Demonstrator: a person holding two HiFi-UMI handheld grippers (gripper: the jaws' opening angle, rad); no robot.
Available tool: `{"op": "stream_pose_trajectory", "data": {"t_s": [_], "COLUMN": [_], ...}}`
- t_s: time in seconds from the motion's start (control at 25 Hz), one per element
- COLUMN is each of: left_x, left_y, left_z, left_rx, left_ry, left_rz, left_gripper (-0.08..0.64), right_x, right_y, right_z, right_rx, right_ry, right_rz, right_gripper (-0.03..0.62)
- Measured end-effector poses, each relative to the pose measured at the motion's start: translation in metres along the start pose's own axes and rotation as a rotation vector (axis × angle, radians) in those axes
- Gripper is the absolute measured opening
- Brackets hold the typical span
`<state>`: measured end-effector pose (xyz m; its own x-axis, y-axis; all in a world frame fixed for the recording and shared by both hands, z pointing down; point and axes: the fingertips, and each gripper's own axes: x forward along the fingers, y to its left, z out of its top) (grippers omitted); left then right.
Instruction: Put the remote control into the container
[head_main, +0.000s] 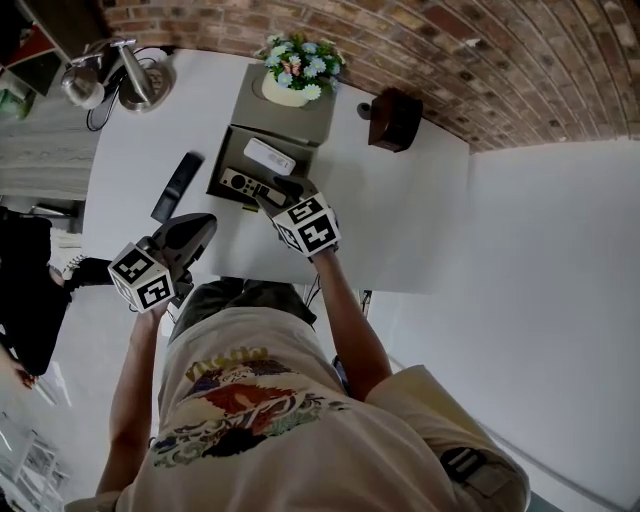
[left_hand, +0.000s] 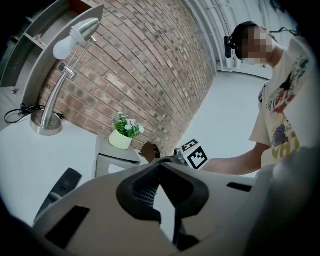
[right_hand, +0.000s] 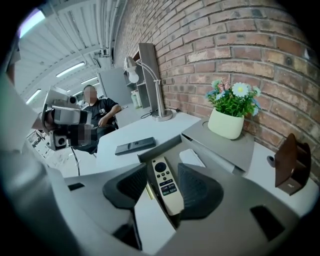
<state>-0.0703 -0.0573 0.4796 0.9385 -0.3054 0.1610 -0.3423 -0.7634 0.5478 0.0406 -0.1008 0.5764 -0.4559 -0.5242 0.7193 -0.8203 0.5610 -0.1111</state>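
R gripper (right_hand: 162, 170): jaws apart, white remote (right_hand: 167, 192) btwn them, a gap at the left pad. Remote lies in the grey container (right_hand: 159, 146). L gripper (left_hand: 160, 167): jaws together, empty. R gripper view shows the remote's buttons; head view doesn't, but it shows a black remote (head_main: 178, 186) on the table (head_main: 420, 220), beside the container. Button print too small to read.

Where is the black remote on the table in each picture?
Head view: black remote, upper left of the middle.
Left gripper view: black remote, low on the left.
Right gripper view: black remote, left of the middle.
Shared landmark: flower pot.
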Motion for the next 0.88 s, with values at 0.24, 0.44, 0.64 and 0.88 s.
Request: {"op": "stream_pose_trajectory", "data": {"t_s": [0.24, 0.44, 0.64, 0.88], "left_x": [0.012, 0.021, 0.028, 0.041], "left_y": [-0.01, -0.017, -0.022, -0.035], "left_z": [0.01, 0.016, 0.022, 0.025], "left_rx": [0.031, 0.053, 0.072, 0.089], "left_ry": [-0.001, 0.001, 0.001, 0.027], "left_rz": [-0.025, -0.04, -0.052, -0.077], "left_gripper": [0.005, 0.005, 0.005, 0.005], "right_x": [-0.022, -0.039, -0.054, -0.067], "right_y": [0.003, 0.005, 0.011, 0.016], "right_z": [-0.002, 0.003, 0.01, 0.008], "right_rx": [0.015, 0.023, 0.016, 0.024], "right_ry": [-0.021, -0.054, -0.088, -0.103], "right_rz": [-0.014, -0.023, -0.028, -0.019], "right_gripper": [0.19, 0.19, 0.19, 0.19]}}
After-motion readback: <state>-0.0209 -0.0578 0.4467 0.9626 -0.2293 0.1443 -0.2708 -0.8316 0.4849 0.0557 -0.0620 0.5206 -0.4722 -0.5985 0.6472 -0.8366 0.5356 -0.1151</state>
